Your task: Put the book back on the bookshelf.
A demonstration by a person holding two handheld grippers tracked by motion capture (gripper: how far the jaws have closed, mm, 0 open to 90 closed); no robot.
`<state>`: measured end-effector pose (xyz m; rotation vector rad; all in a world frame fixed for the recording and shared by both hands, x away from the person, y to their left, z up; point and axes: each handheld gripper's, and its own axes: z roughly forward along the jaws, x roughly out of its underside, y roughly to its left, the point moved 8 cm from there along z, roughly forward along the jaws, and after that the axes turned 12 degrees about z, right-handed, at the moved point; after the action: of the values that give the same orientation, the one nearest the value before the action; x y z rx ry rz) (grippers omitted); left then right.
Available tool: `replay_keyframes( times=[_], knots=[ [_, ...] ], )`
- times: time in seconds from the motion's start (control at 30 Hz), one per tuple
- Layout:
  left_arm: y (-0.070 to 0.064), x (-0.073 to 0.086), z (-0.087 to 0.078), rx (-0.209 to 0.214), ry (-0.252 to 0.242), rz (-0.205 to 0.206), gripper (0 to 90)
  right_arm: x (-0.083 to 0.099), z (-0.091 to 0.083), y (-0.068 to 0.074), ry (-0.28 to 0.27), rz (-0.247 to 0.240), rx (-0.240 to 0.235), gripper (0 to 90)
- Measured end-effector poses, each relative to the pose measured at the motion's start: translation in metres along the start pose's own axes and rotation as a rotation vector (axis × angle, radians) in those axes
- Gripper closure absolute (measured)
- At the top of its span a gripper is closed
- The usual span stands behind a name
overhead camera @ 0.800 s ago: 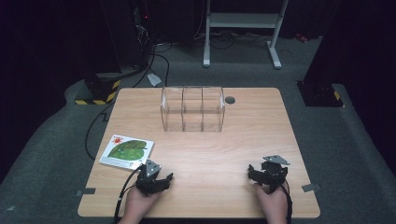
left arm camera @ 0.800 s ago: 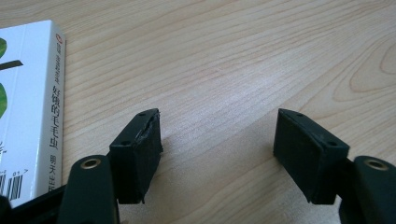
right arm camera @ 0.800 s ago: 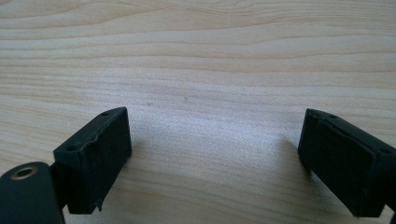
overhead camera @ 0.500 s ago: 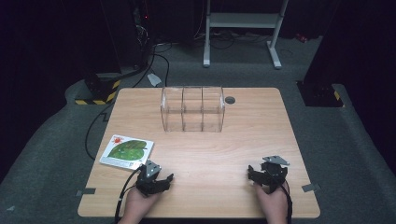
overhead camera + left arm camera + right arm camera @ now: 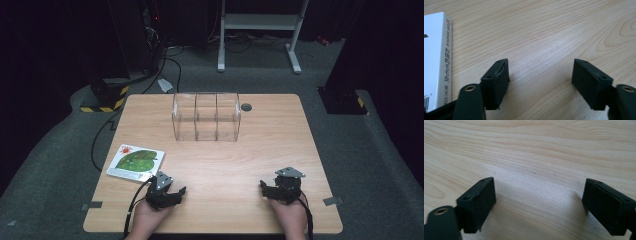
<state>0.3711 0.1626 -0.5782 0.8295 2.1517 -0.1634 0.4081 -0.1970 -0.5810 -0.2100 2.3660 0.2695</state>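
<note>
A thin picture book (image 5: 136,162) with a green leaf on its white cover lies flat near the table's front left; its white spine with printed characters (image 5: 441,57) runs along the left of the left gripper view. My left gripper (image 5: 172,192) rests on the wood just right of the book, jaws wide apart and empty (image 5: 540,77). My right gripper (image 5: 267,189) sits near the front right of the table, also open with bare wood between its jaws (image 5: 539,200). A clear plastic organizer (image 5: 206,116) with three compartments stands upright at the table's back middle.
The wooden table (image 5: 235,160) has a dark round grommet (image 5: 245,107) behind the organizer. Cables (image 5: 107,127) trail off the left edge to the grey floor. A metal stand (image 5: 257,30) is beyond the table.
</note>
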Motion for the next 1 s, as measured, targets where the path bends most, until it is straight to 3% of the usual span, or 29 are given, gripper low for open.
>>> replay_keyframes(
  times=[0.23,0.47,0.73,0.77,1.0],
  knots=[
    [0.009,-0.006,-0.010,-0.015,-0.031,0.016,38.0,0.001,-0.003,0.012,-0.008,-0.027,-0.032,14.3],
    [0.034,-0.001,-0.021,-0.047,-0.034,0.001,43.5,0.002,-0.009,0.026,-0.022,-0.042,-0.066,14.6],
    [0.066,0.010,-0.032,-0.092,-0.024,-0.061,44.4,0.005,-0.007,0.034,-0.011,-0.057,-0.076,16.0],
    [0.075,0.013,-0.034,-0.111,-0.021,-0.075,44.6,0.005,-0.007,0.035,-0.011,-0.059,-0.077,16.1],
    [0.107,0.028,-0.043,-0.176,-0.017,-0.129,43.3,0.007,-0.007,0.036,-0.005,-0.067,-0.076,17.4]
  ],
)
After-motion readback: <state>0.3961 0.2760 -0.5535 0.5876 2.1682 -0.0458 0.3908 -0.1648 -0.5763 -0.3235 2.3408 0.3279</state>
